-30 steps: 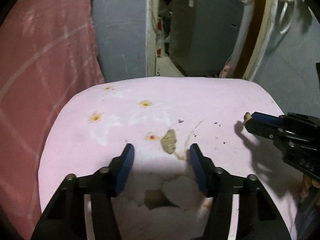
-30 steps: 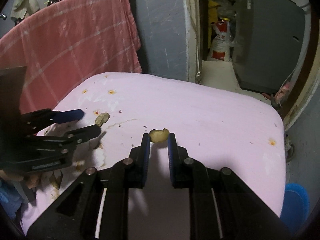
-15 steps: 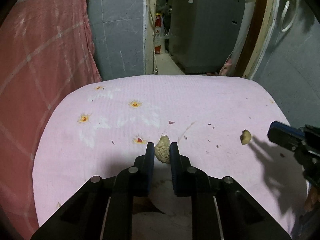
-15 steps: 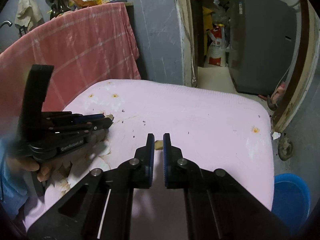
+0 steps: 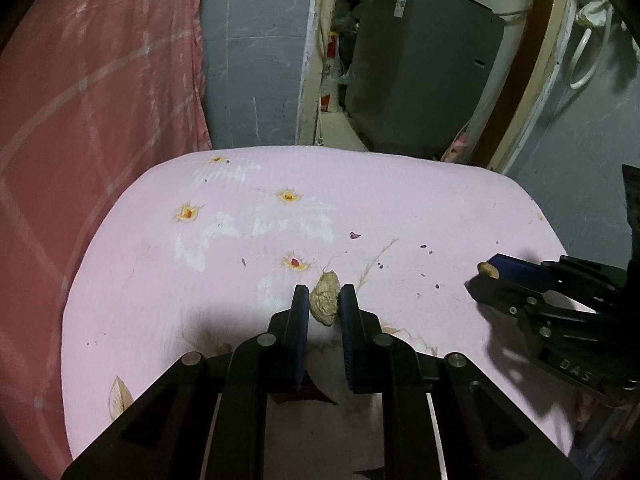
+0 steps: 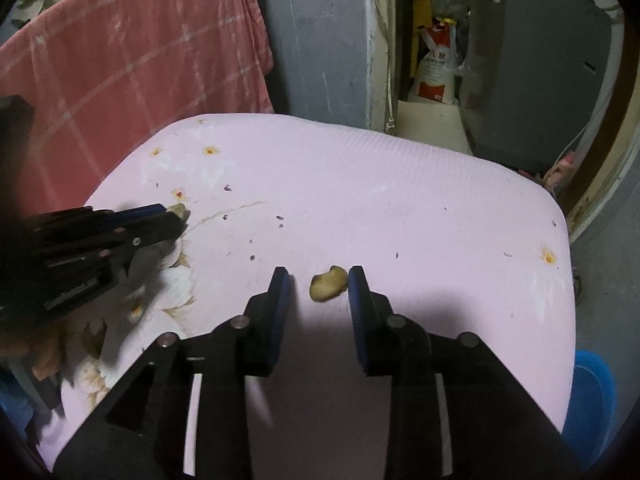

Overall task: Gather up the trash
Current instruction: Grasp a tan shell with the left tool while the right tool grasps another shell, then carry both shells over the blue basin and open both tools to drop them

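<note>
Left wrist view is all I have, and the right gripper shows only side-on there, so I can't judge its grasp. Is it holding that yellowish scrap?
Observer: No. The right gripper has just been opening its jaws. The yellowish scrap lies between them on the pink cloth, near the right-hand finger, not pinched.
Operator: Any bin nearby?
Observer: Yes, a blue bin stands beside the table's near right corner, below the cloth's edge.
Operator: And my own catch?
Observer: Seen from the right wrist, the brown lump sticks out at the tip of the left gripper, which has just closed on it.
</note>
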The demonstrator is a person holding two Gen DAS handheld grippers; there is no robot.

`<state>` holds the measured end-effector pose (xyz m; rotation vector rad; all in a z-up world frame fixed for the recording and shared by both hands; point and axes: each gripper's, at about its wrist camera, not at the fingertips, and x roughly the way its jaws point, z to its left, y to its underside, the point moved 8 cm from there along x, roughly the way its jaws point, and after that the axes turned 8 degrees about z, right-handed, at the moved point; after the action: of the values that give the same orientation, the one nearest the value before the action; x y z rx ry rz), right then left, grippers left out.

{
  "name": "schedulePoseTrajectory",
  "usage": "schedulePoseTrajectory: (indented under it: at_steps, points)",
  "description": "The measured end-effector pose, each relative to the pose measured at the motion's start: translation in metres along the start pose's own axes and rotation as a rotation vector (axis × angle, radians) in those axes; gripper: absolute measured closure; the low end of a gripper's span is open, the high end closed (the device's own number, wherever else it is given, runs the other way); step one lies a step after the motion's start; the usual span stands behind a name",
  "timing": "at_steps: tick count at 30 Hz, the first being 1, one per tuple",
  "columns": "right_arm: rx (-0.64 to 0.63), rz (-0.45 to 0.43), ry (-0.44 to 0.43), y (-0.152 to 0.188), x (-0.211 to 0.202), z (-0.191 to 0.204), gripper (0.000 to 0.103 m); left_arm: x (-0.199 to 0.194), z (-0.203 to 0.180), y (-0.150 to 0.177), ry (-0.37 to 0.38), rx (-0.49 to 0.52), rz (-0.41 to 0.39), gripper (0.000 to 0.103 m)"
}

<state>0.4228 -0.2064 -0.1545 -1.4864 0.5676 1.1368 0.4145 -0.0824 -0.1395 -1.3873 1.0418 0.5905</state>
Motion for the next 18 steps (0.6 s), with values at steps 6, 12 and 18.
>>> schedulePoseTrajectory:
  at_steps: [6, 12, 18]
  points:
    - [-0.001, -0.010, 0.010, 0.006, -0.006, -0.001, 0.086, -0.007, -0.004, 0.003, 0.033, -0.024, -0.016, 0.091]
    - [0.027, -0.132, -0.005, 0.012, -0.038, -0.006, 0.086, -0.029, -0.021, 0.005, 0.071, -0.025, -0.077, 0.091]
    - [0.065, -0.364, 0.033, 0.020, -0.108, -0.017, 0.086, -0.067, -0.057, -0.003, 0.129, 0.004, -0.215, 0.091]
